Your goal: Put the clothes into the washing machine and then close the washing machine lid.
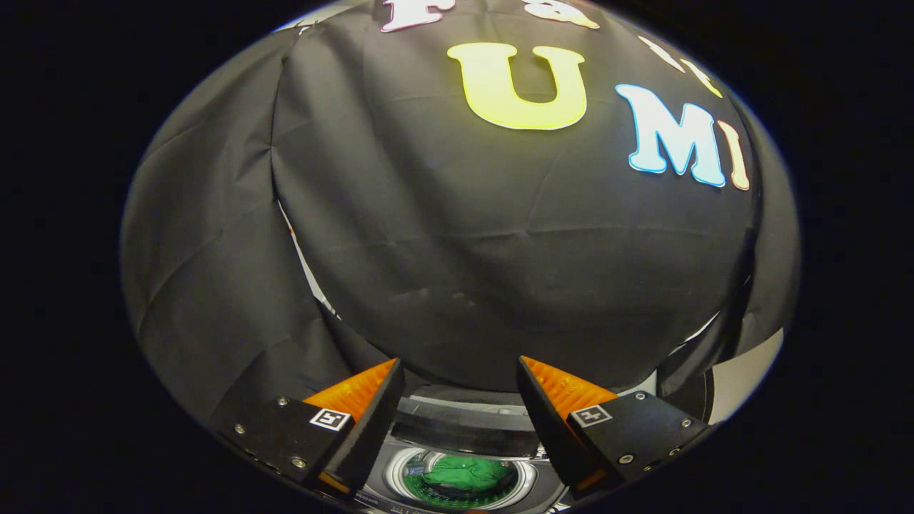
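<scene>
The gripper point(457, 421) hangs above the washer point(464, 428), fingers point(357, 421) spread wide and holding nothing. Green clothes point(468, 473) lie down in the drum point(460, 478), between the fingers, lid open.

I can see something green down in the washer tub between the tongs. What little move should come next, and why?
Probably tip the tongs down toward the washing machine and look for its lid. The green clothes already lie in the drum, seen low between the open, empty fingers, so closing the lid seems to be what remains. The tongs now point mostly at the booth's black cloth wall.
</scene>
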Demonstrator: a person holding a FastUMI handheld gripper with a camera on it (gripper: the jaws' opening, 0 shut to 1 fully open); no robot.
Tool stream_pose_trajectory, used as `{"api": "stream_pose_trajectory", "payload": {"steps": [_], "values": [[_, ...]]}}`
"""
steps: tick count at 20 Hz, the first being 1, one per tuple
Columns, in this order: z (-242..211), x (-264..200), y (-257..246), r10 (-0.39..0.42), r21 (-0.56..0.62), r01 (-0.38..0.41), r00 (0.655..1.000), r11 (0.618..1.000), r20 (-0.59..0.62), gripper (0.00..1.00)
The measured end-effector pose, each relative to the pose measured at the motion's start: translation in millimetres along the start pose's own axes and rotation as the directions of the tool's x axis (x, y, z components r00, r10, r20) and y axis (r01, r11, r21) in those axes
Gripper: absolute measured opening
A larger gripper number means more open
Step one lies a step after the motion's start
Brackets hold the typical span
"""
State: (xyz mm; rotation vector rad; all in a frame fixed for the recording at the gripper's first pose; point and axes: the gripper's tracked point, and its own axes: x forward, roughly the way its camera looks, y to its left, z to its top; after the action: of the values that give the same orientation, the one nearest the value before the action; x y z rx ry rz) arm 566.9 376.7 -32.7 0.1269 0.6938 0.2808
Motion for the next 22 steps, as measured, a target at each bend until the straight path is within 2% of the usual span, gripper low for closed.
{"api": "stream_pose_trajectory", "payload": {"steps": [9, 15, 22], "values": [[-36.2, 39.0, -9.2, -0.033, 0.04, 0.037, 0.994, 0.999, -0.1, 0.96], [-43.0, 32.9, -12.9, -0.07, 0.054, 0.075, 0.994, 0.996, -0.08, 0.96], [-49.4, 14.7, -8.1, -0.076, 0.04, 0.076, 0.997, 0.996, 0.001, 0.97]]}}
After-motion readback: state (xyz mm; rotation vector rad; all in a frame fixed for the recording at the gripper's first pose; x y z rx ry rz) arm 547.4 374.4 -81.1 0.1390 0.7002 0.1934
